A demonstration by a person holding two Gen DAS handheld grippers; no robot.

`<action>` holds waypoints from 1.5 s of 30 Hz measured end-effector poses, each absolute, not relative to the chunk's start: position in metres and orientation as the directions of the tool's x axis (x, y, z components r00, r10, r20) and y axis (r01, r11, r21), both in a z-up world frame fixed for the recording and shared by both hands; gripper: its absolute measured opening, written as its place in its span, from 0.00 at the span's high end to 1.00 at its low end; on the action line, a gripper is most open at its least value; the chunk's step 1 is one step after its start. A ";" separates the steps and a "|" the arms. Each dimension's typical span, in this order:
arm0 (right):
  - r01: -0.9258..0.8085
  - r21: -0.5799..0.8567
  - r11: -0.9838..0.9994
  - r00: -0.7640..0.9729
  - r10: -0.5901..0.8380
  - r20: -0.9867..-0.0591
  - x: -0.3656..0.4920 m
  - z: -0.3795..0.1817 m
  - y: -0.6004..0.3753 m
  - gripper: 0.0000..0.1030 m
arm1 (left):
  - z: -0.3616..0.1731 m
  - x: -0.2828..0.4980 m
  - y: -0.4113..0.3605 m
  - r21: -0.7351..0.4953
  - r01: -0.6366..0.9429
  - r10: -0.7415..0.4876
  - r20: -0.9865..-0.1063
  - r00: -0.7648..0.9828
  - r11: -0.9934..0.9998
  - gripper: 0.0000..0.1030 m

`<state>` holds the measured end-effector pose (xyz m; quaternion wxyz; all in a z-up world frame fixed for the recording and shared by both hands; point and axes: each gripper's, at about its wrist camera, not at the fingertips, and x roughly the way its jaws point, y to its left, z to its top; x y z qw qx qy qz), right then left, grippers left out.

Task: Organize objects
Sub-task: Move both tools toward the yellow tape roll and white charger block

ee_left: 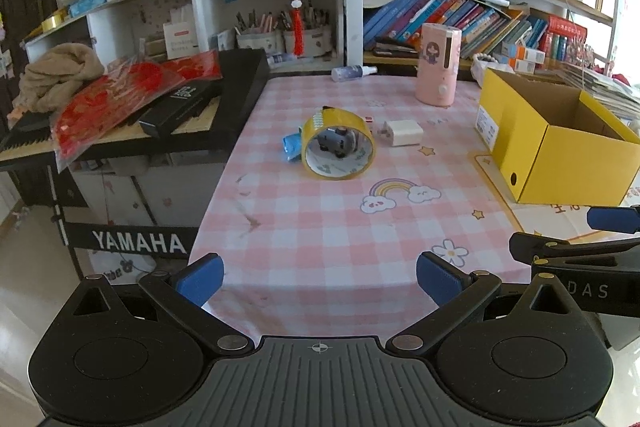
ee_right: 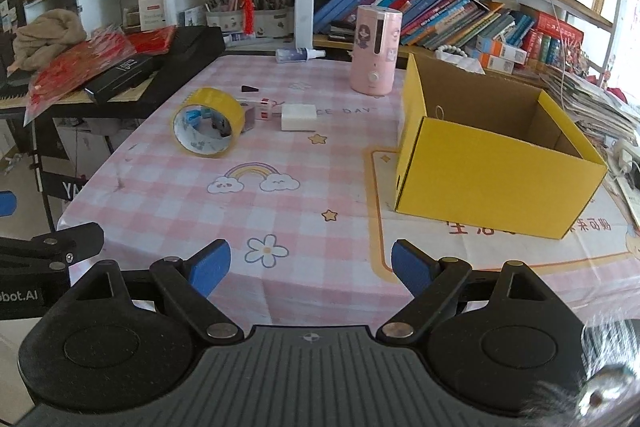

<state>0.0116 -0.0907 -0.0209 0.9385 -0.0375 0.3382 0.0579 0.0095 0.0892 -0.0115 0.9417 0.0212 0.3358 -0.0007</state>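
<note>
The yellow cardboard box [ee_right: 496,167] stands open on the right of the table [ee_right: 304,195]; the visible interior is bare. The table carries a pink checked cloth, with bookshelves [ee_right: 460,3] behind. Mid-table lie a yellow tape roll [ee_right: 208,123] on edge, a white charger [ee_right: 298,117] beside it, and a pink cylinder [ee_right: 375,50] further back. Left gripper [ee_left: 320,277] and right gripper [ee_right: 311,265] hover over the near edge, fingers apart, holding nothing.
</note>
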 end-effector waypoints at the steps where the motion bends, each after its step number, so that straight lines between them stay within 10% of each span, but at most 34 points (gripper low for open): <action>1: -0.133 -0.032 0.991 0.764 0.082 -0.640 0.012 -0.021 -0.090 0.15 | -0.012 0.011 0.089 0.038 0.017 0.012 -0.634 0.773 0.999 0.00; 45: -0.263 -0.045 0.964 0.747 0.174 -0.641 0.191 -0.033 -0.084 0.18 | -0.025 0.150 0.087 0.013 -0.118 0.096 -0.670 0.736 0.993 0.00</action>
